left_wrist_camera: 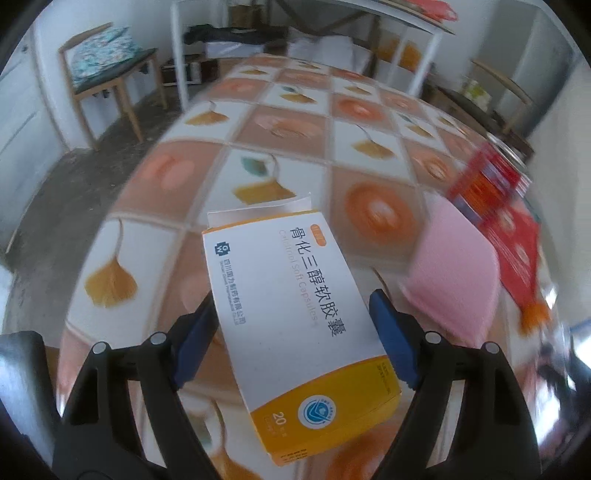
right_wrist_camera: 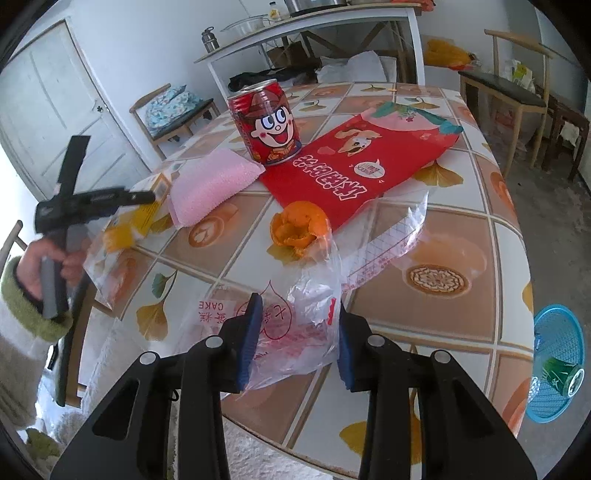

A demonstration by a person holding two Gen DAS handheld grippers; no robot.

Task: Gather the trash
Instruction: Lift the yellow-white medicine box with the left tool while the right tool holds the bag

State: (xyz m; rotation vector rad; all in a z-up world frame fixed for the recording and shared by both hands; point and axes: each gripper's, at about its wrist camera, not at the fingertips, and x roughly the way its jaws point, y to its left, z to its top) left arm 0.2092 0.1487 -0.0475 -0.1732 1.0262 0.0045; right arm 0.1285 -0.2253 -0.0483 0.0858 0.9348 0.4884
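A white and yellow medicine box [left_wrist_camera: 295, 314] hangs over the tiled table [left_wrist_camera: 258, 122], and my left gripper [left_wrist_camera: 293, 295] is shut on its long sides. In the right wrist view a hand [right_wrist_camera: 55, 258] holds that gripper [right_wrist_camera: 92, 201] at the table's left edge, blurred. My right gripper [right_wrist_camera: 299, 306] is shut on a crumpled clear plastic bag [right_wrist_camera: 299, 332] with red print, near the front edge. Beyond it lie an orange peel [right_wrist_camera: 299, 229], a red printed packet [right_wrist_camera: 354, 162], a red drink can [right_wrist_camera: 264, 122] and a pink sponge [right_wrist_camera: 212, 184].
A blue basket [right_wrist_camera: 557, 362] with a green can in it stands on the floor at the right of the table [right_wrist_camera: 424, 325]. Wooden chairs [right_wrist_camera: 506, 92] stand around the table, and a white shelf [right_wrist_camera: 306, 26] is behind it. Another clear bag [right_wrist_camera: 110, 273] hangs at the left edge.
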